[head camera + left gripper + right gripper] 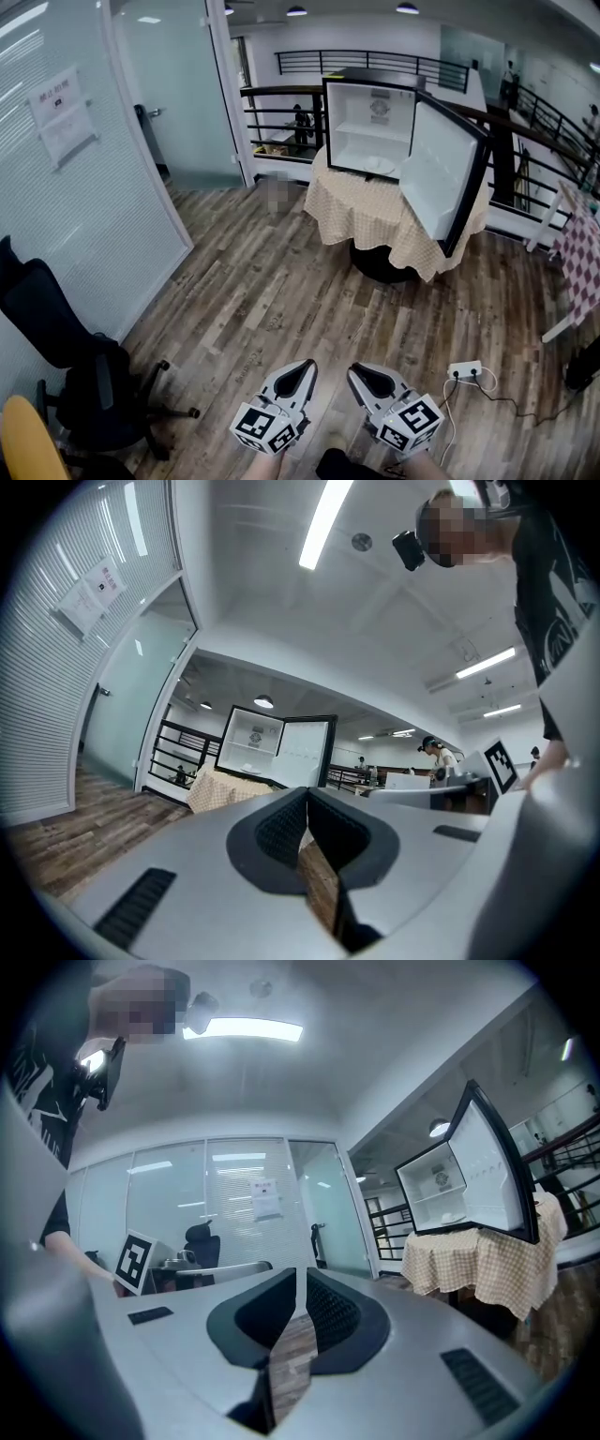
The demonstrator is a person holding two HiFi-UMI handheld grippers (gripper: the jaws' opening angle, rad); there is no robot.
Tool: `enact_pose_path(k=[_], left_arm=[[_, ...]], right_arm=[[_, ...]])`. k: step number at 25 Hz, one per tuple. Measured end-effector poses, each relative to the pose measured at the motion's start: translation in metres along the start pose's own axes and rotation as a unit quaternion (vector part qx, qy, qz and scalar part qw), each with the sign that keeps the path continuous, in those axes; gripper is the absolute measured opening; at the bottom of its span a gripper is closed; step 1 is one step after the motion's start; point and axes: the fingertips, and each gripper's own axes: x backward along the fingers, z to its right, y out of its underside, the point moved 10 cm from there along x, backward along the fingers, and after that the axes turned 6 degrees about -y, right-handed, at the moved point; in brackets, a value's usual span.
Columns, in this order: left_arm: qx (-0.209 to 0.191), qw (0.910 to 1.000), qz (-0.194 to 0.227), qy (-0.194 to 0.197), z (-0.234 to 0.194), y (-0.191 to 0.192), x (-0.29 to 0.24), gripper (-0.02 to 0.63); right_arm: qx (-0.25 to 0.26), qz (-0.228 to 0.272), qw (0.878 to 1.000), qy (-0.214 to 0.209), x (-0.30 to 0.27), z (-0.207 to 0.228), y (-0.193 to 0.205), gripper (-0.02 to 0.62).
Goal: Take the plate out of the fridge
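Note:
A small fridge (370, 131) stands on a round table with a checked cloth (375, 220), far across the wooden floor. Its door (441, 183) is swung open to the right. A white plate (378, 166) lies on the lower shelf inside. My left gripper (304, 366) and right gripper (357, 369) are held low, side by side at the bottom of the head view, well short of the table. Both are shut with nothing between the jaws. The left gripper view shows the fridge (253, 742) small beyond its gripper (307, 796). The right gripper view shows the fridge (441, 1194) beyond its gripper (300, 1276).
A black office chair (80, 375) and a yellow seat (28, 441) stand at the lower left by a glass wall (84, 187). A white power strip (466, 369) with its cable lies on the floor at the right. A railing (281, 117) runs behind the table.

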Motion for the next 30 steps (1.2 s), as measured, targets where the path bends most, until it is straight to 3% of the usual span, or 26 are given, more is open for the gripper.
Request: enact_pose_path(k=[15, 30], left_arm=[[-0.010, 0.9995, -0.003, 0.029, -0.027, 0.001, -0.092, 0.009], [-0.013, 0.9992, -0.007, 0.037, -0.040, -0.003, -0.117, 0.009]], right_arm=[[-0.002, 0.009, 1.000, 0.017, -0.040, 0.070, -0.008, 0.052], [-0.003, 0.016, 1.000, 0.021, -0.060, 0.088, -0.015, 0.052]])
